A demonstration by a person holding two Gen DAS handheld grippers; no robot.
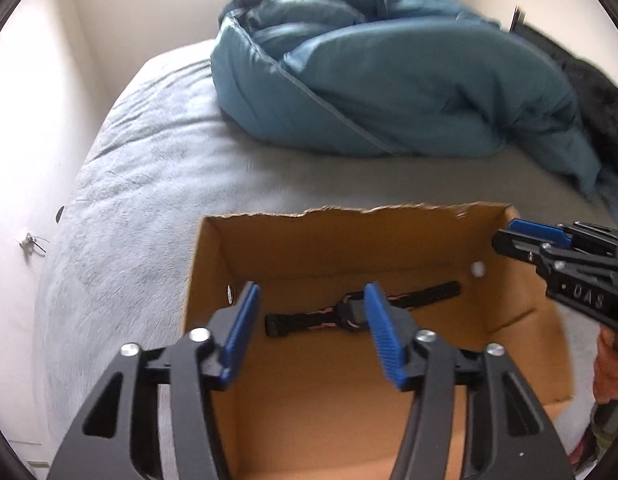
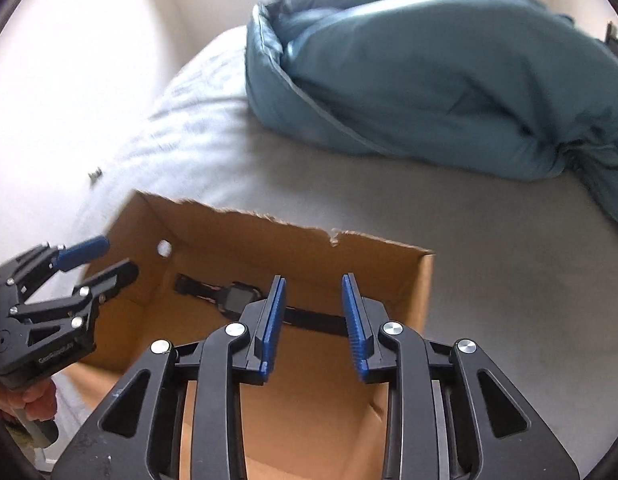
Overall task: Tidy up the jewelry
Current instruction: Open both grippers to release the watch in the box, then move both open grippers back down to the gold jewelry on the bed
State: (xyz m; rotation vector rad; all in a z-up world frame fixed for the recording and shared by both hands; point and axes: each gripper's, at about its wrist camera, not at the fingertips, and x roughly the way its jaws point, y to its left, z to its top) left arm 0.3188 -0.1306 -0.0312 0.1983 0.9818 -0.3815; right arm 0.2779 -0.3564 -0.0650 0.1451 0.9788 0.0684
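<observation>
Both grippers are held over an open cardboard box (image 1: 521,300) on a bed (image 1: 149,184). Left gripper (image 1: 309,312) fingers are spread wide, and nothing is held. Right gripper (image 2: 314,305) fingers are spread too. A black watch (image 1: 351,310) is laid flat on the box floor. A blue blanket (image 1: 389,80) is piled behind.

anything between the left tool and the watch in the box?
Nothing. In the left wrist view the open left tool hovers above the watch, with only bare cardboard box floor around it.
</observation>
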